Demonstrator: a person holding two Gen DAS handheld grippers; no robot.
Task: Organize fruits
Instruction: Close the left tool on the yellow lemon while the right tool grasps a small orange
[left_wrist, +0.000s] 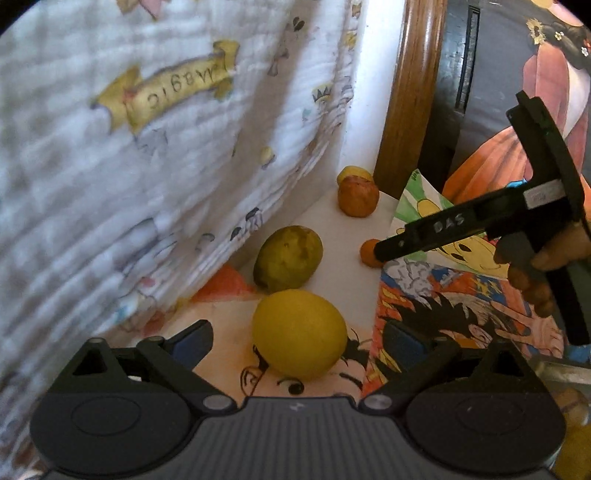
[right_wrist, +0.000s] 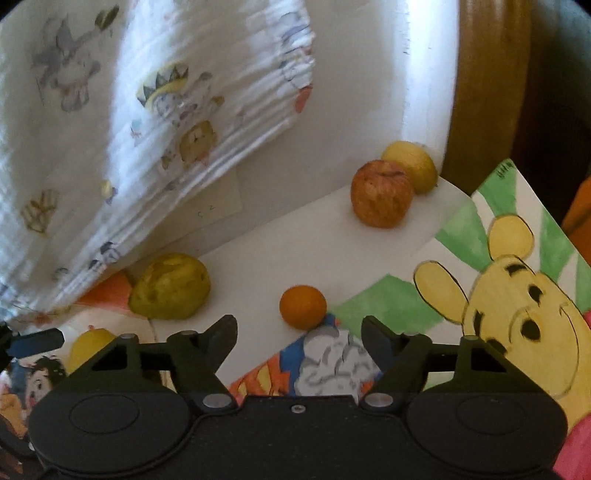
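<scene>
Lemon (left_wrist: 299, 334) sits dead ahead of your left gripper (left_wrist: 295, 343), right between its wide-open fingers, long axis lying roughly crosswise to them. Your right gripper (right_wrist: 299, 339) is open and empty too, aimed at the small orange (right_wrist: 303, 306) just past its tips. Left looks closer to a grab, I'd say.

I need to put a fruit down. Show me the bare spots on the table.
The widest bare white stretch lies between the red apple, the small orange and the green mango. A narrower strip runs along the wall behind the mango. It is crowded in the far corner, where the apple sits against a yellow fruit, and near the drawings.
</scene>
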